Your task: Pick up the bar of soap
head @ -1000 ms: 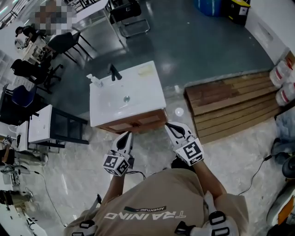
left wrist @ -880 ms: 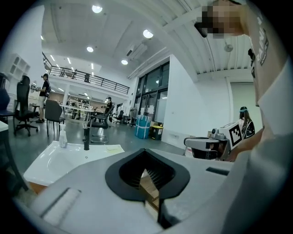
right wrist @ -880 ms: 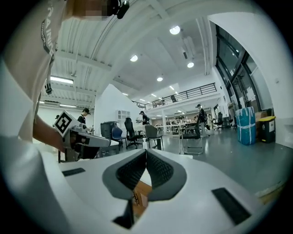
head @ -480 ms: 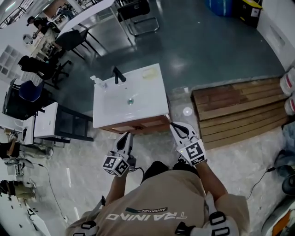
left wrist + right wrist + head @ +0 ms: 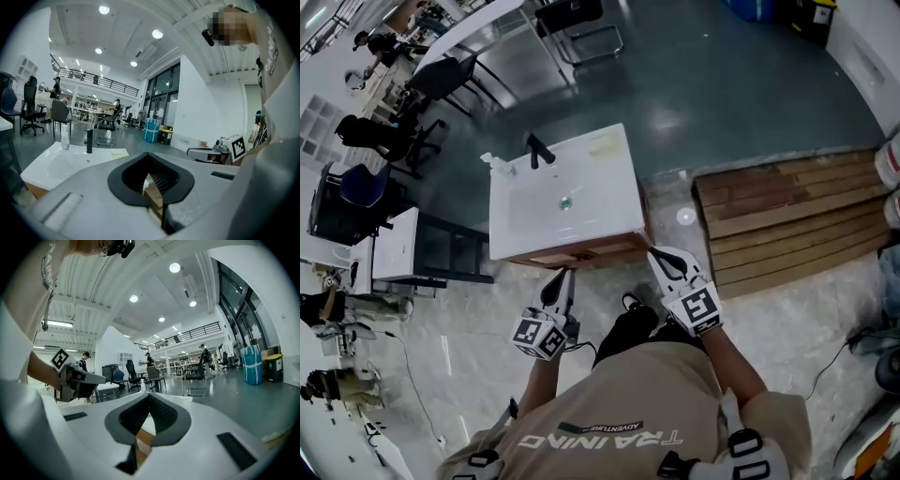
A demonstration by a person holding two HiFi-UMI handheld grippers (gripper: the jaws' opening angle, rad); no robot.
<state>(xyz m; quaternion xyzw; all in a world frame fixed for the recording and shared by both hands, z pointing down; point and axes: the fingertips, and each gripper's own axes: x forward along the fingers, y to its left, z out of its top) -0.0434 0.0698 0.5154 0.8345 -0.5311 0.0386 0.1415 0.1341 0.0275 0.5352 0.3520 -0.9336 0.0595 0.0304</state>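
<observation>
The pale yellow bar of soap (image 5: 605, 145) lies on the far right corner of the white sink top (image 5: 581, 220); in the left gripper view the soap (image 5: 115, 152) shows beyond the basin. My left gripper (image 5: 562, 275) hangs just short of the sink's near edge, shut and empty. My right gripper (image 5: 655, 251) is shut and empty too, at the sink's near right corner. In their own views the left gripper (image 5: 149, 155) and the right gripper (image 5: 150, 396) have their tips together with nothing between them.
A black faucet (image 5: 534, 150) and a clear pump bottle (image 5: 492, 164) stand at the sink's back left. A wooden pallet platform (image 5: 787, 220) lies to the right. A low white table (image 5: 394, 246) and office chairs (image 5: 441, 80) stand on the left.
The person has stepped nearer to the sink, and a dark shoe now shows between the grippers. Both grippers stay shut and keep their places by the sink's near edge.
</observation>
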